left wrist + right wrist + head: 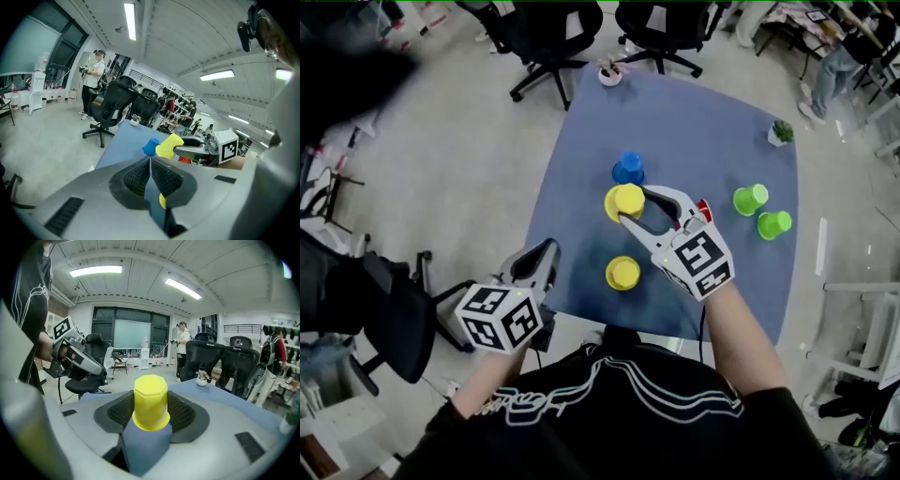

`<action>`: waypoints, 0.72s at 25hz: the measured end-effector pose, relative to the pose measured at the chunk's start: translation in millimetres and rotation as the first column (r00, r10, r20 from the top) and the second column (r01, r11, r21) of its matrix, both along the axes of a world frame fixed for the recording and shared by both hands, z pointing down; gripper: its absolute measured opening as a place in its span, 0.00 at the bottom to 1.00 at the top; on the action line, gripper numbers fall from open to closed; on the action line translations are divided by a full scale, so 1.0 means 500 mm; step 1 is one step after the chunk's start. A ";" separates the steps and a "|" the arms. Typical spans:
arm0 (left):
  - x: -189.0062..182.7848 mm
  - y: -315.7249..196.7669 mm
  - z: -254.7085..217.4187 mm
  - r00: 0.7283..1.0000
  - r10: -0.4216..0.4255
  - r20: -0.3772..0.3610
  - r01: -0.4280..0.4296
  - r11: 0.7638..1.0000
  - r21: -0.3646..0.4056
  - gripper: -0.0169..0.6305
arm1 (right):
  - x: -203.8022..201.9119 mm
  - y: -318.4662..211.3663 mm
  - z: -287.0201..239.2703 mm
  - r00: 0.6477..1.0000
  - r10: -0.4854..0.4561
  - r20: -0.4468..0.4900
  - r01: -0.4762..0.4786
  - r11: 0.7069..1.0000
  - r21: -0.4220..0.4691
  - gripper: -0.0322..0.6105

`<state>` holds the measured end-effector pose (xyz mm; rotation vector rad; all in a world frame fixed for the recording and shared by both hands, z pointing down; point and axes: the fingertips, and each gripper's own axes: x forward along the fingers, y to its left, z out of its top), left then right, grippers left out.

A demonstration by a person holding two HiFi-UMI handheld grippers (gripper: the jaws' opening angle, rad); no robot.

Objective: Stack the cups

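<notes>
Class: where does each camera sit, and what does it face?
Head view: on the head, looking down on the blue table; forearms, left tongs, right tongs show.
Left gripper view: on left tongs, facing across table; shut jaws show.
Right gripper view: on right tongs, facing the yellow plastic cup they grip.
Shared: all show that cup.

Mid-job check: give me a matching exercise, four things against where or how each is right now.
Things:
1. blue cup
2. green cups
3. right gripper
4. left gripper

Place or state:
a. shut, empty, off the table's left edge
b. shut on a yellow cup
c. on the table's right side
d. just beyond the gripped cup

Pairs: 1-d, 2-c, 3-b, 4-a
</notes>
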<state>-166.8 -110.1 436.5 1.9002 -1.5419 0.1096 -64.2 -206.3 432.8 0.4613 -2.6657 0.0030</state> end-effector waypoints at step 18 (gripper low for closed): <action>0.135 0.031 -0.018 0.975 0.220 -0.011 -0.220 0.975 0.045 0.07 | 0.203 0.134 -0.002 0.973 0.230 -0.023 -0.230 0.973 -0.008 0.42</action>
